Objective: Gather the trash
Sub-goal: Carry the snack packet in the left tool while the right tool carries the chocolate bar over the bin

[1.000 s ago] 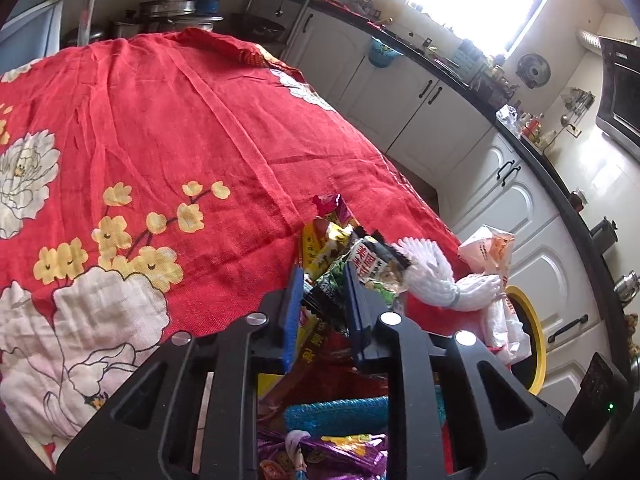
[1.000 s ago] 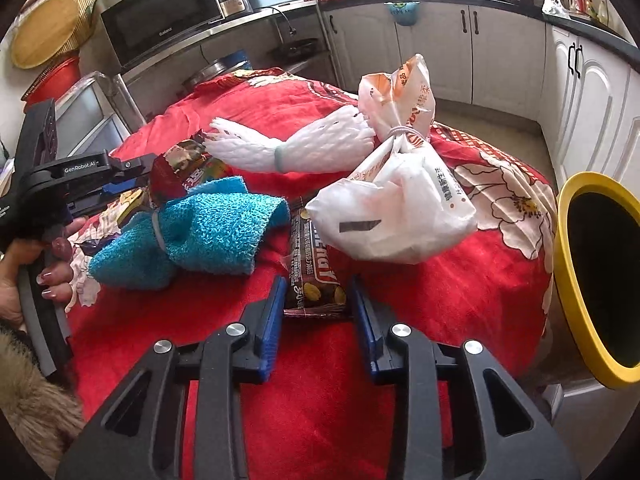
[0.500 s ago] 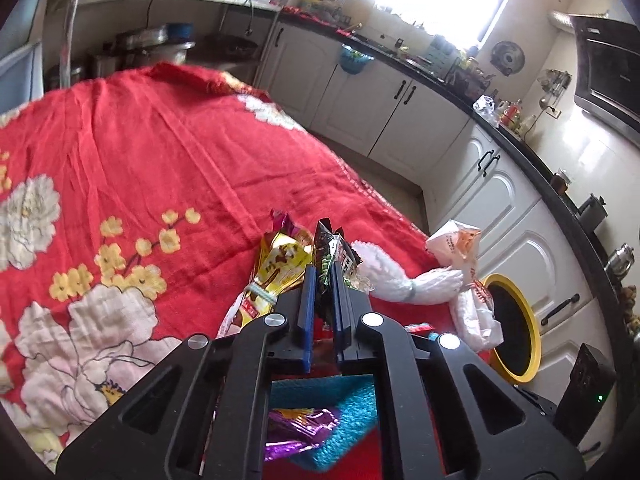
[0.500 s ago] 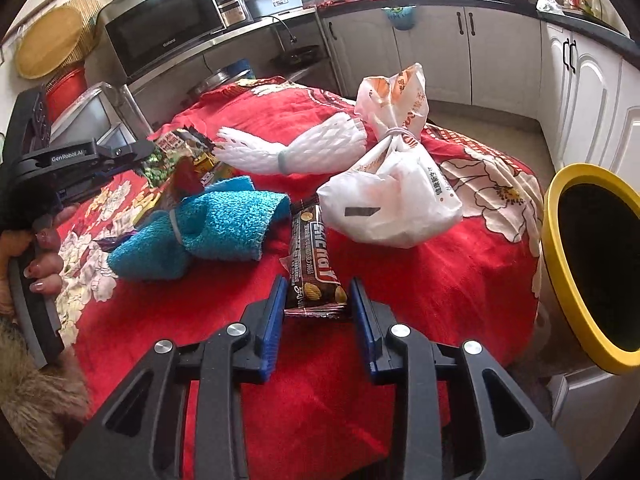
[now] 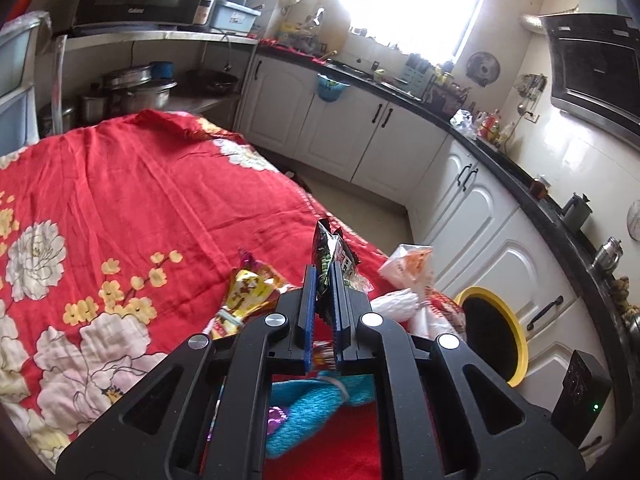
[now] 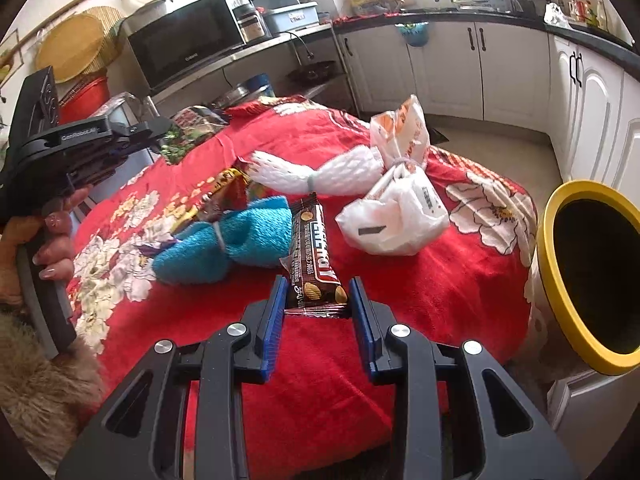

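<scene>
My left gripper point(image 5: 325, 280) is shut on a dark green snack wrapper point(image 5: 329, 249), held up above the red flowered cloth point(image 5: 140, 200). The right wrist view shows that gripper point(image 6: 160, 136) at far left with the wrapper point(image 6: 192, 130) in its jaws. My right gripper point(image 6: 318, 294) is shut on the near end of a brown snack bar wrapper point(image 6: 314, 252), lifted off the cloth. A yellow-rimmed bin point(image 6: 584, 272) stands beside the table on the right, its rim point(image 5: 508, 320) also in the left wrist view.
On the cloth lie a tied white plastic bag point(image 6: 400, 212), a white foam net point(image 6: 316, 172), a blue towel bundle point(image 6: 228, 248) and a yellow snack packet point(image 5: 248, 292). White cabinets point(image 5: 360, 140) and a dark counter run behind. A hand point(image 6: 52, 240) grips the left handle.
The left gripper closed on the green wrapper and rose off the cloth with it. The right gripper lifted the brown bar wrapper a little, still held.
</scene>
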`<state>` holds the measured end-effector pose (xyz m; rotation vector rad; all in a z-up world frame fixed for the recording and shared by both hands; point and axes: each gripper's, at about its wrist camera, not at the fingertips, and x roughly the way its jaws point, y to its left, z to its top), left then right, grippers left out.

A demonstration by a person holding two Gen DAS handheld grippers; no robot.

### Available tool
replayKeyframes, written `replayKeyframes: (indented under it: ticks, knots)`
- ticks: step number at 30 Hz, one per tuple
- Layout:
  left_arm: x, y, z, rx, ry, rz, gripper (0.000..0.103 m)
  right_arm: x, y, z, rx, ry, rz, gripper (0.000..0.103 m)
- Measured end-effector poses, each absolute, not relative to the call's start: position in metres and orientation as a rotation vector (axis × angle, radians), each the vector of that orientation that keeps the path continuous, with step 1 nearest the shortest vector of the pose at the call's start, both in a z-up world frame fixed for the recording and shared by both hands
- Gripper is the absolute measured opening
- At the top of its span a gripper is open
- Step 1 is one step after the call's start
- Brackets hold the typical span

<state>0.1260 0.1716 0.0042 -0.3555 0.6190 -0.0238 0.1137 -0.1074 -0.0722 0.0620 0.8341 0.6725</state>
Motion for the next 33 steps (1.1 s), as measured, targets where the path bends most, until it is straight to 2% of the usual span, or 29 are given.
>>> replayKeyframes:
  ticks: [17, 33]
  knots:
    - [0.133, 0.111, 0.02, -0.319, 0.589, -0.143, 0.003, 0.111, -0.154, -0.03, 0.105, 0.715, 0.571, 0.03]
    - [0.151, 0.051, 0.03, -0.268, 0.577, -0.262, 0.003, 0.12, -0.21, -0.013, 0.16, 0.647, 0.426, 0.03]
